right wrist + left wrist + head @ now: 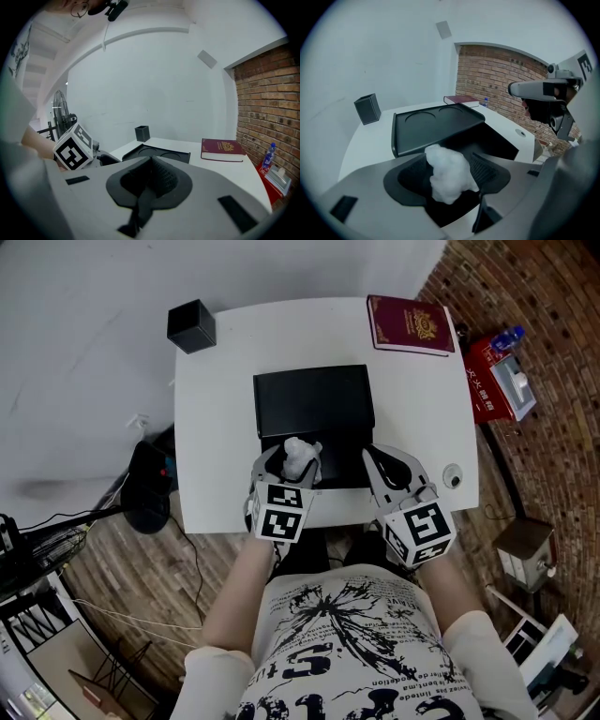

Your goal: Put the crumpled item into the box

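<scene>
A white crumpled wad sits between the fingers of my left gripper. The jaws stand wide apart and the left pad is off the wad; it seems to rest against the right pad only. The wad hangs over the near left part of the open black box, whose flat lid lies back behind it. My right gripper is at the box's near right corner, pads together, holding nothing.
The box lies on a white table. A small black cube-shaped holder stands at the far left corner, a maroon book at the far right. A small round fitting is near the right edge. A red case lies on the floor beyond.
</scene>
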`<action>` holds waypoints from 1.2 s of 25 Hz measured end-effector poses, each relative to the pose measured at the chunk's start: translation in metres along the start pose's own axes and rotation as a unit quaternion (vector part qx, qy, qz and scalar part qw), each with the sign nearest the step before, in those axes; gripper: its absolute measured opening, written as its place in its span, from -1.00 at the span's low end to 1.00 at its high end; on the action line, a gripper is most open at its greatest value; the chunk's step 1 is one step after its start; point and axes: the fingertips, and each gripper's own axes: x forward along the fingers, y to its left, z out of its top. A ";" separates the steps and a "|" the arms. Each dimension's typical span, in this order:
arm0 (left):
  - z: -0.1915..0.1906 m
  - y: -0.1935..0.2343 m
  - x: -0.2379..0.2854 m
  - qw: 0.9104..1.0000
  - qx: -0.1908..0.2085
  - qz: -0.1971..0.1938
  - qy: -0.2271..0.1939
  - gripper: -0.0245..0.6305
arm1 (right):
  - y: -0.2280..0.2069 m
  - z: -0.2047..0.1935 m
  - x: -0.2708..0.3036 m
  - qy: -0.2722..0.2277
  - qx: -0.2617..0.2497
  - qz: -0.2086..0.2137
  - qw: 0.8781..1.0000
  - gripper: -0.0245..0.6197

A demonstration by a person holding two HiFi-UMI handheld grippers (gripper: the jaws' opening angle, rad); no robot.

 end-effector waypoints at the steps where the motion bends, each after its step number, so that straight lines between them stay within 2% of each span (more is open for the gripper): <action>1: 0.002 0.000 -0.002 1.000 0.003 0.002 -0.004 -0.07 | 0.000 0.000 0.000 0.000 -0.001 0.001 1.000 -0.88; 9: 0.031 0.002 -0.029 0.999 0.017 0.017 -0.043 -0.05 | -0.002 0.017 -0.008 -0.014 -0.012 0.005 1.000 -0.88; 14: 0.074 -0.006 -0.070 0.993 0.031 0.018 -0.114 -0.07 | -0.003 0.038 -0.020 -0.037 -0.022 0.007 0.999 -0.88; 17: 0.102 -0.009 -0.103 0.984 0.046 0.026 -0.168 -0.20 | -0.002 0.055 -0.030 -0.057 -0.031 0.006 0.998 -0.88; 23: 0.146 -0.015 -0.177 0.957 0.054 0.041 -0.281 -0.78 | 0.004 0.085 -0.055 -0.100 -0.055 -0.001 0.994 -0.88; 26: 0.156 -0.016 -0.204 0.947 0.053 0.049 -0.314 -0.85 | 0.007 0.096 -0.067 -0.119 -0.063 -0.006 0.991 -0.88; 30: 0.158 -0.020 -0.227 0.941 0.062 0.039 -0.330 -0.88 | 0.016 0.106 -0.081 -0.133 -0.080 -0.014 0.988 -0.88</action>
